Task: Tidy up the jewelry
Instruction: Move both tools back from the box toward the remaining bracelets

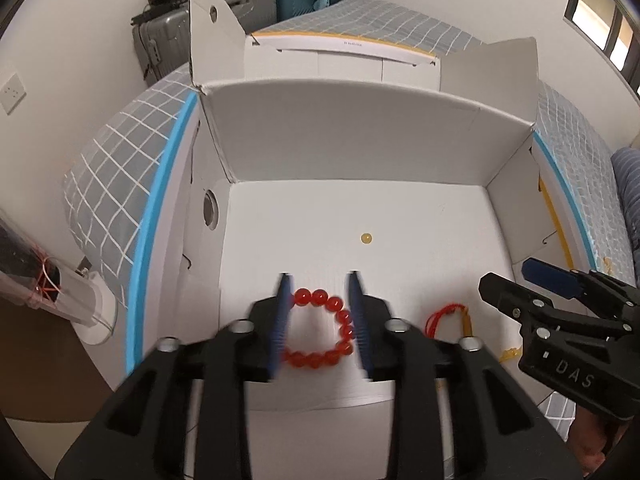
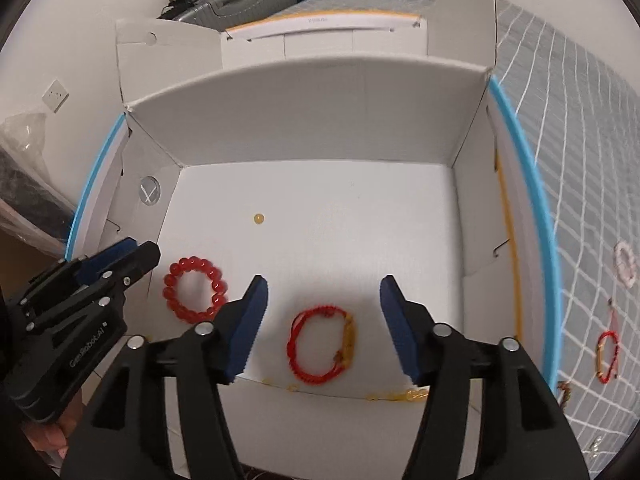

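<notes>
A red bead bracelet (image 1: 320, 328) lies on the floor of an open white cardboard box (image 1: 360, 140). My left gripper (image 1: 320, 280) is open, its blue pads on either side of the bracelet, apart from it. The bracelet also shows in the right wrist view (image 2: 195, 289). A red cord bracelet with a gold piece (image 2: 322, 344) lies in the box between the pads of my open right gripper (image 2: 322, 292). It also shows in the left wrist view (image 1: 446, 318). A small yellow bead (image 2: 259, 218) lies loose further in.
The box sits on a grey grid-patterned bed cover (image 2: 580, 160). On the cover to the right lie a pale pink bracelet (image 2: 625, 267) and another red cord bracelet (image 2: 608, 356). A yellow chain (image 2: 412, 394) lies at the box's near edge. Suitcases (image 1: 224, 12) stand behind.
</notes>
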### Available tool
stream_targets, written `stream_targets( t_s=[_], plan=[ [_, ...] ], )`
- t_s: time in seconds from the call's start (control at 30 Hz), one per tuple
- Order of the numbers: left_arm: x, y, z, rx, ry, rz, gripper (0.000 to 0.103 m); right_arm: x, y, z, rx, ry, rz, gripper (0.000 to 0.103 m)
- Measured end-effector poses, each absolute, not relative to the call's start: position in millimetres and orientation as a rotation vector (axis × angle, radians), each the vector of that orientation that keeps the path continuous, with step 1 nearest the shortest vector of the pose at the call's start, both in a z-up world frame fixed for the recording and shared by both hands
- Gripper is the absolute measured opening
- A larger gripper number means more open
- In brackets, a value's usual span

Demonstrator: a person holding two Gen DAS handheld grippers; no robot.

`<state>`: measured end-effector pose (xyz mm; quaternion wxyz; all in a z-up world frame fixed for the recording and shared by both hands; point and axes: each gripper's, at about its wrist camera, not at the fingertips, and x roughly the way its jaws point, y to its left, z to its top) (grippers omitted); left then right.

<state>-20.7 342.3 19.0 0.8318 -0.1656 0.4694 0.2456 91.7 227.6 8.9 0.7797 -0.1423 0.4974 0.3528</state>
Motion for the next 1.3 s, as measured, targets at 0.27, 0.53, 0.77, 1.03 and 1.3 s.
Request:
stream_targets(
  t_s=[0.27,0.53,0.77,1.03,1.3],
  plan=[
    [-34.4,340.3,38.1,-0.367,0.917,0.549,0.076,82.3,220.5,30.7,-0.319,0.977,0.775,0.079],
    [-42.2,327.0,59.3,-0.354,0.843,0.546,0.095,74.1,194.8,57.4,-0.279,0.869,0.774,0.095],
    [-37.5,308.8,70.5,-0.327,0.823,0.531,0.097,73.1,167.0,71.4,-0.257,0.837,0.744,0.095],
    [-24.1,274.0,84.2,-0.284,0.791,0.474,0.097,83.2,118.4,84.2,-0.195,0.816,0.669,0.095],
    [9.5,214.9,86.0,-0.22,0.788,0.335,0.097,94.9,47.3,95.3,-0.162,0.774,0.568,0.095]
  ],
)
